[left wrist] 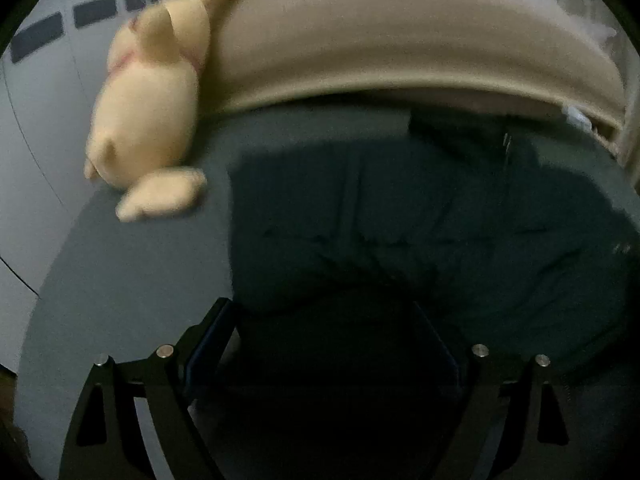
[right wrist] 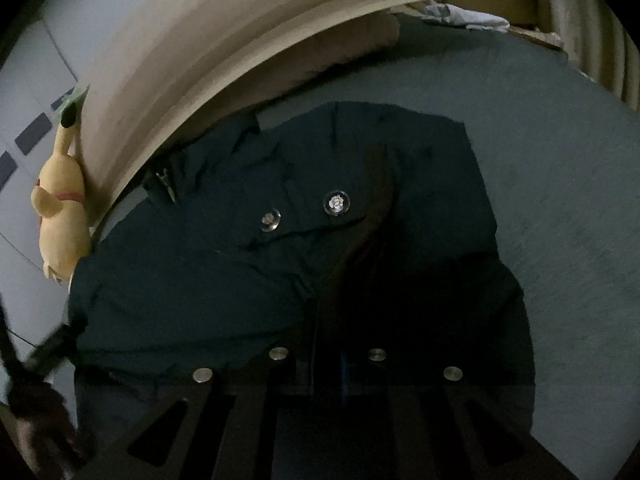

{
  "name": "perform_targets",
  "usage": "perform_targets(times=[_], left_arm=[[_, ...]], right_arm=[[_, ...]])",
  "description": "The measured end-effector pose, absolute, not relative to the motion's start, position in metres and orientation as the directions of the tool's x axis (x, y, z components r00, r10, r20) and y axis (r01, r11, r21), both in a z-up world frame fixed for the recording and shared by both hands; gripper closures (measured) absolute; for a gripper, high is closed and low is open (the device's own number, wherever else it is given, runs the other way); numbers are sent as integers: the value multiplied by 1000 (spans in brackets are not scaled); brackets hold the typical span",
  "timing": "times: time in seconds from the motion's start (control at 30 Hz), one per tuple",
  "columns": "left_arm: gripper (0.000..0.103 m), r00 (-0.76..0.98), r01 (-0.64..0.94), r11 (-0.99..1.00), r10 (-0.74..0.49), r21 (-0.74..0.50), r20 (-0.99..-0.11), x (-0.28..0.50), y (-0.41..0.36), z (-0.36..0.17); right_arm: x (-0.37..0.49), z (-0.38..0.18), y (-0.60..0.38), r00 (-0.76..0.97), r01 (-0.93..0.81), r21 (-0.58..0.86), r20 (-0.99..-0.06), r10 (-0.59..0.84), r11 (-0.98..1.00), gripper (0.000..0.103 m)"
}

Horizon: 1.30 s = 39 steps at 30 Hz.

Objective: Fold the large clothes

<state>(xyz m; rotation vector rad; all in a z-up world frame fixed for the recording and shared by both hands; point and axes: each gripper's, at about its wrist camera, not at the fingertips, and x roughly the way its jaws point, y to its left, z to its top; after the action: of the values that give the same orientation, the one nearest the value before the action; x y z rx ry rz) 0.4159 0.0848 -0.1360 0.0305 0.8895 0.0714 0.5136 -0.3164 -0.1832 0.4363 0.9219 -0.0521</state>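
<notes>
A large dark navy garment (left wrist: 400, 220) lies spread on a grey bed sheet (left wrist: 132, 280). In the right wrist view the garment (right wrist: 240, 260) shows two shiny snap buttons (right wrist: 337, 202). My left gripper (left wrist: 324, 320) is open, its jaws wide apart over the garment's near edge, with dark cloth between them. My right gripper (right wrist: 326, 320) is shut on a fold of the garment, with the cloth bunched up over its fingers.
A yellow plush toy (left wrist: 148, 112) lies at the bed's far left against a beige padded headboard (left wrist: 400, 52); it also shows in the right wrist view (right wrist: 64, 216). Bare grey sheet (right wrist: 560, 200) lies right of the garment. Pale crumpled cloth (right wrist: 460, 14) sits far right.
</notes>
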Motion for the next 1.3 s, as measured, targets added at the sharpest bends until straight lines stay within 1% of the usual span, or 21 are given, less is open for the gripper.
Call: perform_targets(times=[0.07, 0.17, 0.23, 0.27, 0.3, 0.37, 0.43, 0.53, 0.6, 0.67, 0.73, 0.77, 0.8, 0.87, 0.9, 0.93, 0.97, 1.0, 1.13, 1.27, 1.3], left_arm=[[9, 622, -62, 998, 53, 18, -781, 415, 92, -146], [10, 599, -67, 996, -13, -67, -800, 415, 103, -139], [10, 633, -24, 991, -88, -133, -769, 405, 114, -123], [10, 681, -13, 986, -114, -167, -723, 395, 125, -109], [10, 708, -15, 983, -118, -183, -696, 387, 134, -99], [10, 756, -56, 974, -101, -218, -647, 374, 166, -80], [10, 773, -132, 956, -66, -261, -631, 372, 199, -71], [10, 757, -224, 921, -41, -318, -652, 381, 236, -70], [10, 748, -223, 926, -38, -306, -662, 389, 236, -73], [11, 736, -198, 942, -41, -273, -675, 399, 226, -78], [11, 727, -151, 960, -53, -235, -684, 408, 208, -82], [11, 718, -139, 968, -48, -210, -695, 416, 199, -85], [11, 704, -134, 972, -45, -195, -708, 425, 192, -89], [12, 679, -124, 977, -41, -170, -733, 437, 181, -96], [15, 665, -124, 981, -29, -148, -746, 443, 175, -100], [17, 646, -124, 985, -12, -120, -763, 450, 170, -106], [22, 624, -129, 987, 6, -96, -781, 456, 167, -112], [24, 605, -136, 987, 16, -84, -796, 461, 167, -119], [23, 570, -151, 987, 41, -56, -821, 473, 166, -136], [23, 572, -137, 991, 80, 1, -816, 478, 161, -145], [22, 571, -141, 990, 76, -6, -817, 477, 162, -145]], right_arm=[[517, -183, -314, 607, 224, 330, -783, 134, 917, 93], [520, -181, -318, 589, 230, 328, -796, 137, 917, 91], [523, -176, -321, 570, 224, 342, -806, 162, 913, 88], [523, -171, -320, 566, 219, 344, -807, 168, 913, 78], [520, -165, -324, 571, 214, 351, -802, 175, 911, 48], [505, -149, -333, 603, 201, 373, -776, 185, 906, 10], [491, -130, -338, 642, 199, 344, -754, 143, 918, 9], [474, -99, -339, 704, 179, 347, -699, 126, 921, 9], [477, -82, -325, 734, 126, 345, -664, 147, 930, 9], [487, -69, -297, 748, 44, 282, -645, 155, 958, 10], [501, -72, -268, 730, -27, 222, -662, 171, 975, 11], [508, -78, -258, 717, -47, 199, -675, 172, 979, 17], [515, -85, -250, 702, -61, 173, -693, 165, 983, 27], [529, -106, -237, 659, -77, 119, -739, 140, 990, 38], [533, -117, -232, 641, -79, 91, -758, 120, 993, 40], [535, -125, -231, 629, -79, 73, -770, 107, 994, 40], [537, -135, -233, 616, -75, 67, -782, 99, 995, 40], [538, -139, -235, 600, -84, 57, -794, 97, 995, 40], [544, -153, -235, 581, -95, 40, -809, 88, 995, 40], [548, -160, -237, 572, -89, 51, -815, 93, 995, 40], [548, -161, -238, 573, -87, 51, -814, 92, 995, 40]])
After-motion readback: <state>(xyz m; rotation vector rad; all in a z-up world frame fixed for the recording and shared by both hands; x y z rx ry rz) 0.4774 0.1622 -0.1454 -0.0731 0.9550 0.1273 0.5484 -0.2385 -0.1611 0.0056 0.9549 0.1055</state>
